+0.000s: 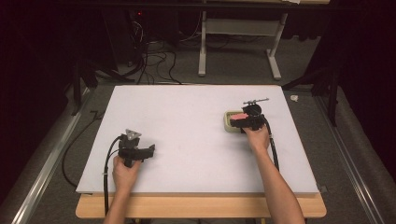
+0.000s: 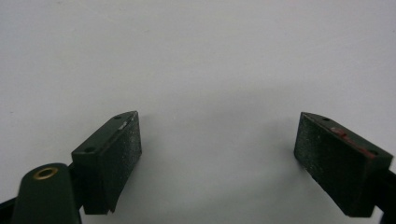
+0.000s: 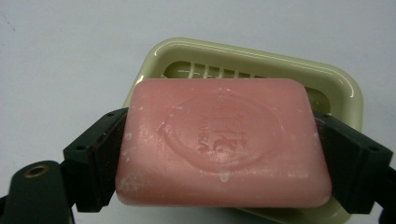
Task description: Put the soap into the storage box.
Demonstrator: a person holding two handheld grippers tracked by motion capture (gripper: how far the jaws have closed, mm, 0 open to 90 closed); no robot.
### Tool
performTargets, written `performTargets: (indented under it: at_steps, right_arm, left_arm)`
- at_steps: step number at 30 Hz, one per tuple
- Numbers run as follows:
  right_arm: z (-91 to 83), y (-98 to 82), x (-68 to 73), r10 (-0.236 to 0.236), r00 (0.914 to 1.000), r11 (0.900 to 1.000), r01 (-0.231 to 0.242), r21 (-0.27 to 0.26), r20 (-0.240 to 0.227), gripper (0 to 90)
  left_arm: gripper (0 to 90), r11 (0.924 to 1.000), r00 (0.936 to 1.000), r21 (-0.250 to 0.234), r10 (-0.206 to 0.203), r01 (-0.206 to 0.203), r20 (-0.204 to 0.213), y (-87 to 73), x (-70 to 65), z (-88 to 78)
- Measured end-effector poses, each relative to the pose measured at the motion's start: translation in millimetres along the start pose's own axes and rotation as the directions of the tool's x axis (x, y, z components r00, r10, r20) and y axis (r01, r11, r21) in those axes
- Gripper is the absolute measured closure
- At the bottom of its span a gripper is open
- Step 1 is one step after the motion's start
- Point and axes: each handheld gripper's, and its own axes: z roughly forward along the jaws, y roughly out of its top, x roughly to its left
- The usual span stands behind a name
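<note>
A pink bar of soap (image 3: pixel 222 142) with a stamped oval mark is clamped between the two black jaws of my right gripper (image 3: pixel 219 158). It hangs just over a cream soap dish (image 3: pixel 334 81) with a slotted floor, and I cannot tell whether soap and dish touch. From the high view, the right gripper (image 1: pixel 243 122) holds the pink soap (image 1: pixel 239 116) at the dish (image 1: pixel 227 121) on the right part of the white board. My left gripper (image 1: pixel 150 150) rests at the board's front left. Its jaws stand wide apart over bare white board, nothing between them (image 2: pixel 217 149).
The white board (image 1: pixel 187 121) lies on a wooden table (image 1: pixel 201 206). A small metal tool (image 1: pixel 256 101) lies just behind the right gripper. Cables (image 1: pixel 159 60) and a white table frame (image 1: pixel 238 42) stand on the floor beyond the board.
</note>
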Motion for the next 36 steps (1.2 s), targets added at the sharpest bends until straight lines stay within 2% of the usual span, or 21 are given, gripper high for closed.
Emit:
performTargets:
  at_steps: [5,16,36]
  right_arm:
    - [1.9,1.0,-0.5,0.015,0.9998,1.0,-0.015,0.002,-0.013,13.6]
    - [0.1,1.1,-2.1,0.022,0.9997,1.0,-0.022,-0.02,-0.009,13.1]
    - [-13.9,2.4,0.5,-0.004,1.0,0.998,0.004,-0.068,-0.001,12.8]
  left_arm:
    - [15.3,1.0,1.0,0.0,0.001,-0.001,0.001,0.0,0.0,-0.1]
    - [15.3,1.0,1.0,0.0,0.0,0.0,0.001,0.0,0.0,-0.1]
    - [15.3,1.0,1.0,0.0,0.0,0.0,0.0,0.0,-0.1,-0.1]
